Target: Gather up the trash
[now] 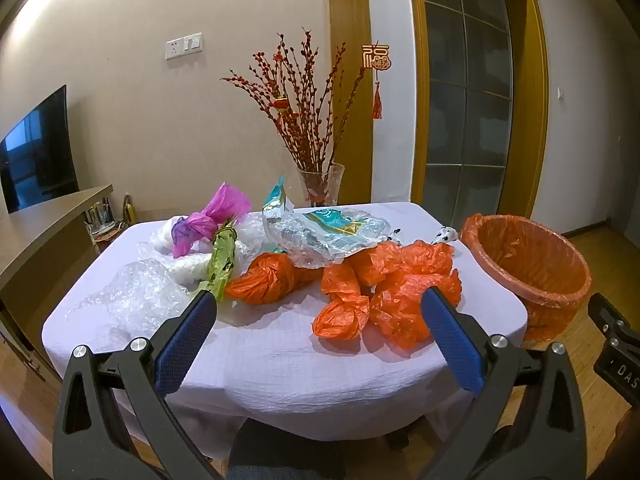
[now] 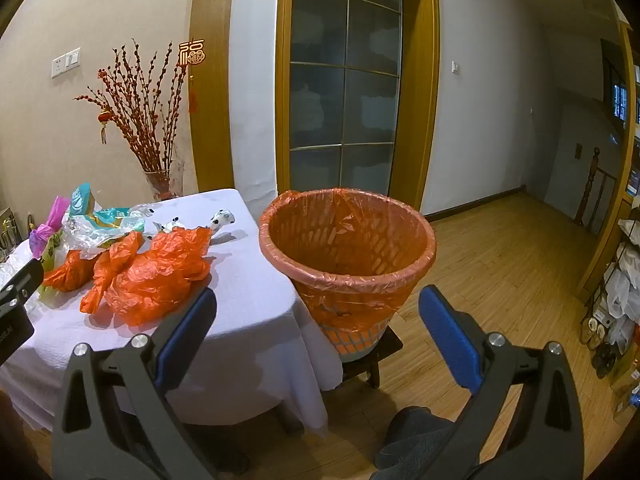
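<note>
Crumpled trash lies on a white-clothed table (image 1: 260,352): orange plastic bags (image 1: 392,300) (image 2: 152,276), a knotted orange bag (image 1: 268,280), a pink bag (image 1: 208,224), a green wrapper (image 1: 222,262), clear bubble wrap (image 1: 136,300) and a teal-printed clear package (image 1: 324,236). A bin with an orange liner (image 1: 532,264) (image 2: 348,256) stands on a dark stool beside the table's right edge. My left gripper (image 1: 320,316) hangs open before the near table edge, nothing between its fingers. My right gripper (image 2: 316,312) is open in front of the bin, holding nothing.
A glass vase of red branches (image 1: 320,184) stands behind the table's far edge. A wooden counter (image 1: 44,236) and a TV are on the left. Wooden floor (image 2: 500,260) stretches right of the bin, with a rack of bags (image 2: 620,292) at the far right.
</note>
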A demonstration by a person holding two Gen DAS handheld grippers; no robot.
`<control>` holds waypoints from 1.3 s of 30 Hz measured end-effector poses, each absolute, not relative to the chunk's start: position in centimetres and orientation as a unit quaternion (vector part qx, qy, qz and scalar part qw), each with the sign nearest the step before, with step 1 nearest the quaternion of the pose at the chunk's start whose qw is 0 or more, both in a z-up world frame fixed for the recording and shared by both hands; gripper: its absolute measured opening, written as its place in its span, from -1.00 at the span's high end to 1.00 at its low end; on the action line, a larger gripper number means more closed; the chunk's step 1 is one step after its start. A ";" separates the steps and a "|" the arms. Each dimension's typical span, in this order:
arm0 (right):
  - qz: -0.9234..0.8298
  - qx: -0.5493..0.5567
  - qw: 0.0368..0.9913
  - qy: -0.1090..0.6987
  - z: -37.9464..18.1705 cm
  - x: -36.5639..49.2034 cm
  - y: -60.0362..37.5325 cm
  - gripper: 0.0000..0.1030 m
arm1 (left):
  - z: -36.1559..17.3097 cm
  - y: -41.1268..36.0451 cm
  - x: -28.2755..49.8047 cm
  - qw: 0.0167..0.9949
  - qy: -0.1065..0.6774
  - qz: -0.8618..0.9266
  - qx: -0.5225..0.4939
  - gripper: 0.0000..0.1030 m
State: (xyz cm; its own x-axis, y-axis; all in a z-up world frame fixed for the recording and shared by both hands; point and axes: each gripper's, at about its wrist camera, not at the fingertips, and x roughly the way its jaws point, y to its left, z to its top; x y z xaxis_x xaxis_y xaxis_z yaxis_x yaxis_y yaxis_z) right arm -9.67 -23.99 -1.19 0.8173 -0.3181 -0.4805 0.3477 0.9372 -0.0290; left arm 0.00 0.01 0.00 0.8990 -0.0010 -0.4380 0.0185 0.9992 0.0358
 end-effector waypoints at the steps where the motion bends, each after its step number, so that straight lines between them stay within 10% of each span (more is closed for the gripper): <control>1: -0.175 0.030 0.953 0.247 -1.2 -9.7 -24.0 -0.92 | 0.0 0.0 0.0 0.974 0.225 -0.005 0.019 -0.96; 39: -0.175 0.032 0.953 0.245 -1.3 -9.7 -24.3 -0.92 | 0.0 0.0 0.0 0.973 0.228 -0.005 0.021 -0.96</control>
State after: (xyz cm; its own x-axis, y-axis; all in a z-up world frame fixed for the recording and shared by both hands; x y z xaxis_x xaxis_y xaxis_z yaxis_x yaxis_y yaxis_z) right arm -9.74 -24.28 -1.31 0.8184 -0.3174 -0.4790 0.3489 0.9368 -0.0248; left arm -0.01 0.02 -0.02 0.8957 -0.0007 -0.4446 0.0202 0.9990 0.0391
